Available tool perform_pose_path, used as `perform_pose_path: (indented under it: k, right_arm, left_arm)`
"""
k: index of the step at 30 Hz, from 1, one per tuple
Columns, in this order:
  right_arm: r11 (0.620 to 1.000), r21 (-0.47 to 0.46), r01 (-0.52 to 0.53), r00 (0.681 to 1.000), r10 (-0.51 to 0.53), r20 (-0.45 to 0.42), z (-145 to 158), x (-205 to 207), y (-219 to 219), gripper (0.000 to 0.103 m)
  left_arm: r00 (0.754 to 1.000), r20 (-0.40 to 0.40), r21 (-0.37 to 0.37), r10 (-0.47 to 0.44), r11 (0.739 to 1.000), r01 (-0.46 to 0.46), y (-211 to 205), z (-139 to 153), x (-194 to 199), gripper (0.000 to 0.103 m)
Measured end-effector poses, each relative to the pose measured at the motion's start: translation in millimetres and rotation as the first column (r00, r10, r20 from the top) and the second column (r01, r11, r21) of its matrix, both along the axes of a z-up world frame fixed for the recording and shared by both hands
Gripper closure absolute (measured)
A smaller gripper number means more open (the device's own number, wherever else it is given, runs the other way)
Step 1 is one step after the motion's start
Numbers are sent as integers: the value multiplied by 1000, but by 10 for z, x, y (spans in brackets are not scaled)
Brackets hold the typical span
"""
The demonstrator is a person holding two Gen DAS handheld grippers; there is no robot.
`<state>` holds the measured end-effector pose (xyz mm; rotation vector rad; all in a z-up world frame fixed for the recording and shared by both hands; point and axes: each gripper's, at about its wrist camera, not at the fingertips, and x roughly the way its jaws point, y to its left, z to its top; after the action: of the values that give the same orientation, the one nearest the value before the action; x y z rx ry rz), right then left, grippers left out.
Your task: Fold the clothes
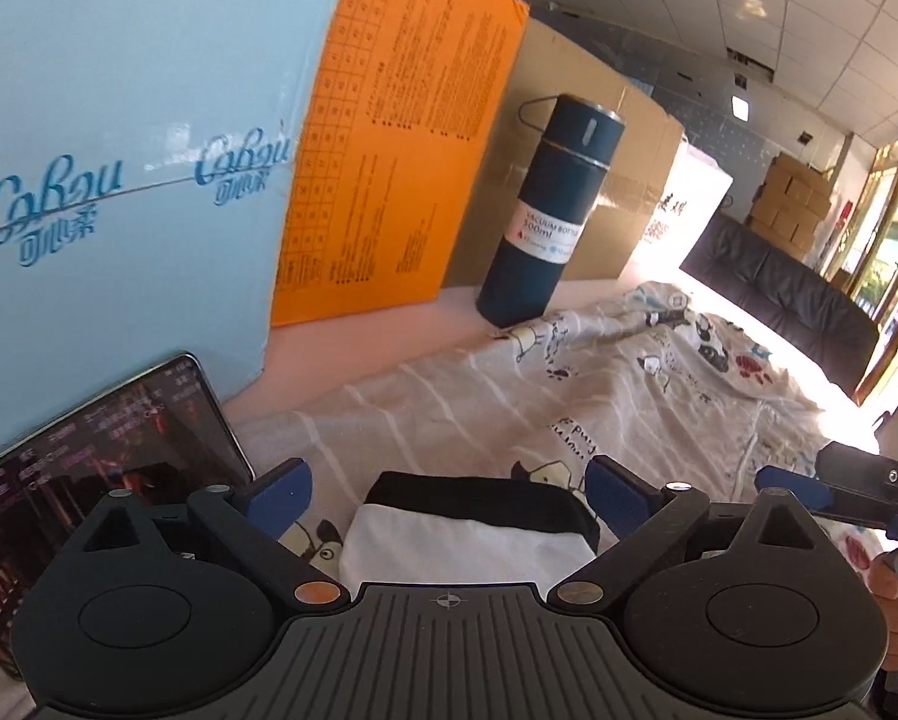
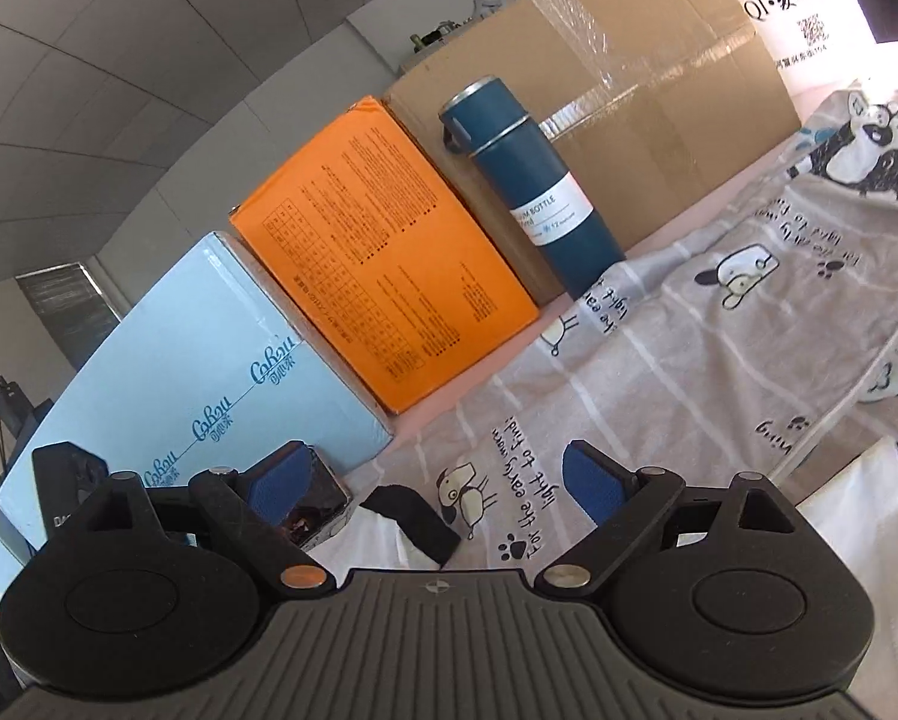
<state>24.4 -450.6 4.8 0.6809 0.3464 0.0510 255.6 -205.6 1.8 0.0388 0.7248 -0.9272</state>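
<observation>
Sharp focus throughout; strong fisheye curvature and dark vignetting at corners. Blown-out daylight glare at right of both frames.

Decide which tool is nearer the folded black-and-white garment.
Left. The left tool is right over the garment, open fingers either side. The right tool is off to its right, with only the garment's corner showing between its fingers.

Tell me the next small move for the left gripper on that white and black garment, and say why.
Probably lower the left gripper and close it on the near edge of the white and black garment. Its jaws are open with nothing between them, and the garment lies already folded small on the patterned sheet, straight ahead between the fingers. The right gripper is open too.
</observation>
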Motion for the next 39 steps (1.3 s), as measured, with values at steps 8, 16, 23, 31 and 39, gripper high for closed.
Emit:
perform_pose_path:
  k: [8, 16, 23, 31, 39]
  right_arm:
    - [998, 37, 42, 999, -41, -27, -154, -73, -101, 12]
    - [999, 36, 7, 998, -5, -57, -192, -62, -53, 12]
    - [998, 62, -24, 999, 27, -43, -193, -97, -51, 12]
    - [995, 86, -56, 997, 60, -46, -210, -95, -54, 12]
    - [977, 194, -90, 992, 105, -67, -192, -68, -163, 12]
  left_arm:
    - [998, 15, 75, -54, 996, 53, -121, -362, 32, 62]
    - [974, 211, 29, -84, 996, 80, 27, -133, -389, 91]
    - [945, 314, -67, -90, 991, 117, 371, 152, -981, 91]
    - [909, 384, -67, -163, 977, 204, 617, 188, -1693, 92]
    - [917, 377, -74, -132, 982, 172, 827, -26, -1861, 92]
